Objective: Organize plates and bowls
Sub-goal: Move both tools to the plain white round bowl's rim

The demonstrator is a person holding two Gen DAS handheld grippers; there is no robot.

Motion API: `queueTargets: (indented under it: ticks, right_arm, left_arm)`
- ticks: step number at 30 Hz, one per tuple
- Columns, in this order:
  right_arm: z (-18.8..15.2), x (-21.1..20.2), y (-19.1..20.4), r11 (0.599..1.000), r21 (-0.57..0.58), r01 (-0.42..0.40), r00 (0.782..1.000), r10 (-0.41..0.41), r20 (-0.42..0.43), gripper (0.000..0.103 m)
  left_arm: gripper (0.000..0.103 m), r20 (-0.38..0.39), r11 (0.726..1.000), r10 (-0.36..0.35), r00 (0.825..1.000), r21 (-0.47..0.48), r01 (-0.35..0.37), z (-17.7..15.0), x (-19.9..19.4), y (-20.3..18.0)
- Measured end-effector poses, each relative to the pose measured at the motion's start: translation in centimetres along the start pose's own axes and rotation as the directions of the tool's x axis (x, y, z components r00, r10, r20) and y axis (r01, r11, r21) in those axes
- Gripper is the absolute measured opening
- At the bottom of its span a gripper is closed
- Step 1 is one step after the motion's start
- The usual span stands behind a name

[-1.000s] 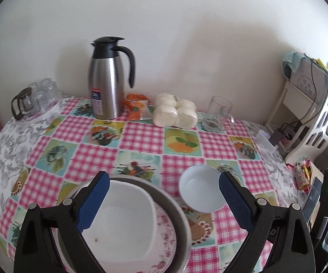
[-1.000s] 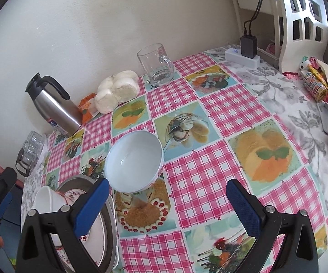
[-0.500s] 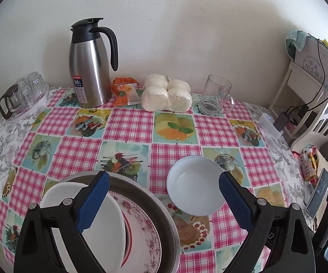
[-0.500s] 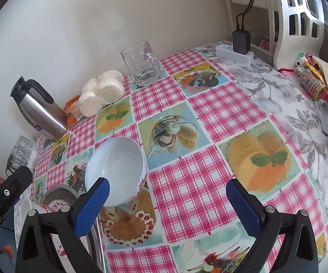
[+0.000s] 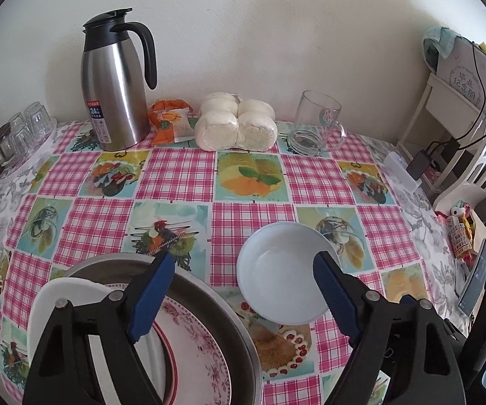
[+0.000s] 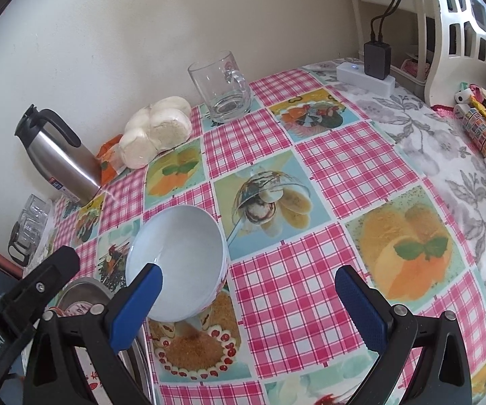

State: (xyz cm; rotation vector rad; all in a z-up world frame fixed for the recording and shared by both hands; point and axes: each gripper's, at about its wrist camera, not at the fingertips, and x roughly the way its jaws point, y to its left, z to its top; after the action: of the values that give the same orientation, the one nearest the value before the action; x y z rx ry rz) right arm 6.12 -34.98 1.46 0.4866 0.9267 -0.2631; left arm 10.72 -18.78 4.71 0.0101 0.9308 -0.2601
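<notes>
A white bowl [image 5: 283,276] stands alone on the checked tablecloth; it also shows in the right wrist view [image 6: 179,260]. A metal basin [image 5: 216,303] at the near left holds a floral plate [image 5: 195,347] and a white dish [image 5: 64,303]. My left gripper [image 5: 243,290] is open and empty, hovering above the basin's right rim and the bowl. My right gripper [image 6: 249,300] is open and empty, its left finger [image 6: 138,300] just in front of the bowl's near rim.
A steel thermos jug [image 5: 114,84], an orange packet [image 5: 168,125], bagged white buns [image 5: 236,125] and a glass mug [image 5: 317,121] line the wall. Small glasses [image 5: 20,135] sit far left. A power strip [image 6: 364,77], white shelf [image 6: 459,27] and phone [image 5: 476,276] stand at the right.
Both grippers have drawn back and risen a little. The left view has shifted right, off the basin toward the white bowl. The right gripper's left finger has come closer to the bowl.
</notes>
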Motion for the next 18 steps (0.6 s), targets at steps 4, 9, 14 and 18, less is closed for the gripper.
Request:
queueTargets:
  ticks: [4,9,14,18]
  right_arm:
    - [0.2,0.7,0.0,1.0,0.003,-0.007,1.0,0.007,-0.015,0.103]
    - [0.3,1.9,0.2,1.0,0.007,-0.024,0.999,0.025,-0.035,0.099]
    - [0.1,3.4,0.3,0.999,0.014,-0.041,0.997,0.042,-0.066,0.095]
    - [-0.1,4.3,0.1,0.998,0.029,-0.053,0.995,0.056,-0.086,0.085]
  left_arm:
    - [0.076,-0.01,1.0,-0.01,1.0,0.0,0.01,0.2,0.7,0.0]
    - [0.068,-0.019,1.0,-0.022,1.0,0.003,0.022,0.3,1.4,-0.1]
    - [0.065,-0.027,1.0,-0.025,0.999,0.01,0.026,0.3,2.3,-0.5]
    - [0.064,-0.03,1.0,-0.016,0.999,0.022,0.017,0.3,2.8,-0.7]
